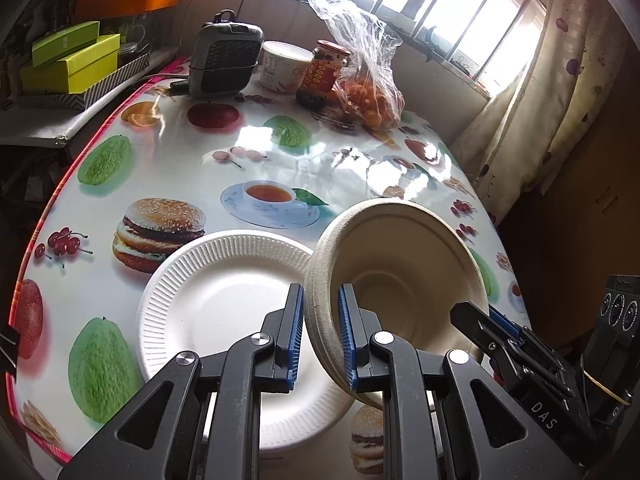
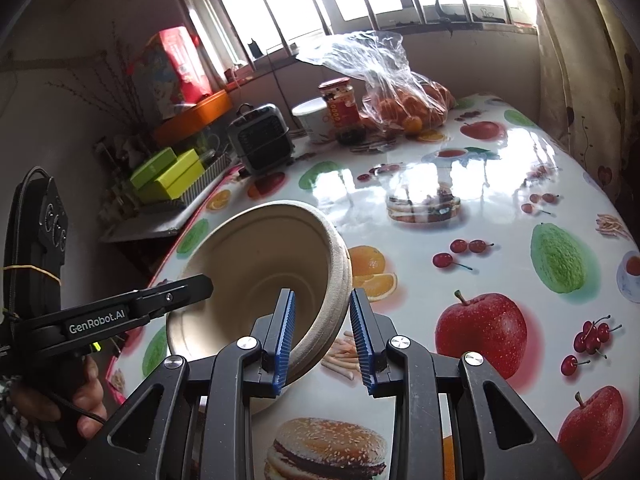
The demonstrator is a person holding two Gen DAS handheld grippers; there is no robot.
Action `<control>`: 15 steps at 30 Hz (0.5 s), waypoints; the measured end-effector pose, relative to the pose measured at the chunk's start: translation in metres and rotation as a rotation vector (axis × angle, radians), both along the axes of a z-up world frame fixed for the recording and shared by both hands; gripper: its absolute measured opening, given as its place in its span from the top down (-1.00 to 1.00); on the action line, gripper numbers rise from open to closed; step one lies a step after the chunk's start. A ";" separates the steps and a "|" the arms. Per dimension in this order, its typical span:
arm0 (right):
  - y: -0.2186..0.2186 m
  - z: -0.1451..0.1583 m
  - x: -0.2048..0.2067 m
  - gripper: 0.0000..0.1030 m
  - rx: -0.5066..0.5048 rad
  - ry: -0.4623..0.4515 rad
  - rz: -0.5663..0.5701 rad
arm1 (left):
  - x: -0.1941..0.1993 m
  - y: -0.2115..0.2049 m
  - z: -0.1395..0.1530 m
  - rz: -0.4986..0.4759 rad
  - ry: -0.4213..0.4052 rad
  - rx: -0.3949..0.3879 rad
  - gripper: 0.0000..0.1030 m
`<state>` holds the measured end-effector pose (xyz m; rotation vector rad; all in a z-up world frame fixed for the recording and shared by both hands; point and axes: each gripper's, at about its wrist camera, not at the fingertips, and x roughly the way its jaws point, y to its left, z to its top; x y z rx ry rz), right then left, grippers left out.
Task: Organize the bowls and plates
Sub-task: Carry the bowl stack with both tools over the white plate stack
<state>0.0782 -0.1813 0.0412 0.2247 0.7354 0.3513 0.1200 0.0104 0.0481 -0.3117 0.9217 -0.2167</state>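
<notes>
Both grippers, left (image 1: 320, 332) and right (image 2: 323, 334), clamp opposite rims of the tilted bowl (image 1: 400, 264). Level it, keep both grips, and lower it centred onto the plate (image 1: 208, 300).

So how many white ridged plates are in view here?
1: a white ridged plate lies flat on the table, left of the tilted bowl. More could be stacked under it; the edge looks layered.

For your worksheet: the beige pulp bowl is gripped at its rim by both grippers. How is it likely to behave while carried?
The bowl looks like thin moulded fibre, so probably light and easily carried. Pinched at opposite rim edges by the left gripper and right gripper, it may flex slightly. Its matte surface seems unlikely to slip.
</notes>
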 end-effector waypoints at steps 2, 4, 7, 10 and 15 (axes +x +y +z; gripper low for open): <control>0.005 -0.001 0.001 0.46 -0.002 0.002 0.011 | -0.001 0.006 0.000 0.011 0.001 -0.002 0.65; 0.011 -0.001 0.002 0.46 -0.004 0.007 0.021 | -0.002 0.011 0.000 0.020 0.000 -0.001 0.65; 0.019 -0.002 0.003 0.46 -0.007 0.008 0.036 | -0.004 0.019 0.001 0.034 -0.002 0.001 0.65; 0.027 -0.002 0.005 0.46 -0.008 0.009 0.052 | -0.005 0.027 0.001 0.050 -0.003 0.002 0.65; 0.041 -0.002 0.008 0.46 -0.023 0.010 0.079 | -0.007 0.040 -0.001 0.076 0.001 0.002 0.65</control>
